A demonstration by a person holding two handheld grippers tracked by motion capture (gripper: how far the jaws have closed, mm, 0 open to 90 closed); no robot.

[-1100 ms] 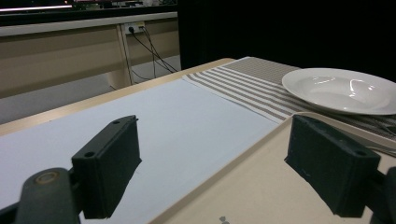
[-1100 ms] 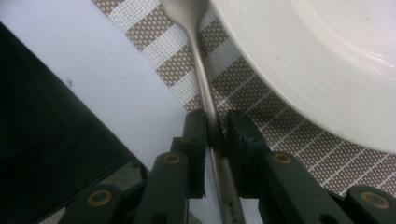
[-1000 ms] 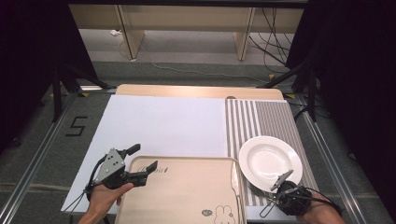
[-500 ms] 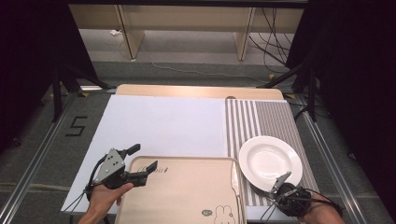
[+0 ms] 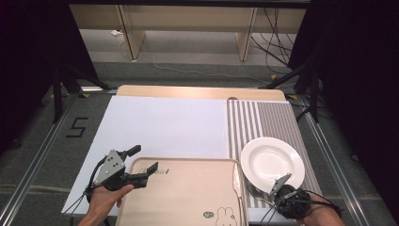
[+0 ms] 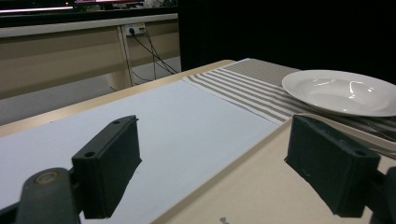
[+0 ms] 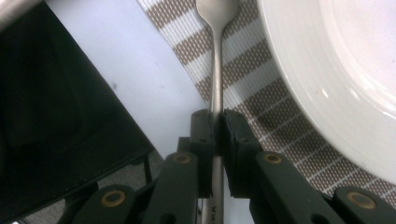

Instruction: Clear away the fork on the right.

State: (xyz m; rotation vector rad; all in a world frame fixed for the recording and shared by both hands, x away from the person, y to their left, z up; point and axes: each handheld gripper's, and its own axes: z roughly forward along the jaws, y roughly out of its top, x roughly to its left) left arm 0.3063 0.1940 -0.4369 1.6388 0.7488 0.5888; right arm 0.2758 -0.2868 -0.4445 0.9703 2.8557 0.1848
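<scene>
A metal utensil (image 7: 215, 70) lies on the striped placemat (image 7: 261, 93) beside the white plate (image 7: 336, 70). My right gripper (image 7: 215, 126) is shut on its handle; in the high view this gripper (image 5: 282, 181) sits at the plate's (image 5: 272, 162) near rim. My left gripper (image 5: 145, 158) is open at the far left corner of the beige tray (image 5: 188, 197). In the left gripper view its jaws (image 6: 219, 172) straddle the tray's rim (image 6: 243, 163), one over the white sheet (image 6: 177, 121) and one over the tray, neither touching it.
The striped placemat (image 5: 263, 117) covers the table's right part and the white sheet (image 5: 164, 127) the middle and left. More cutlery (image 5: 236, 181) lies along the tray's right rim. The table's front edge is just behind both hands.
</scene>
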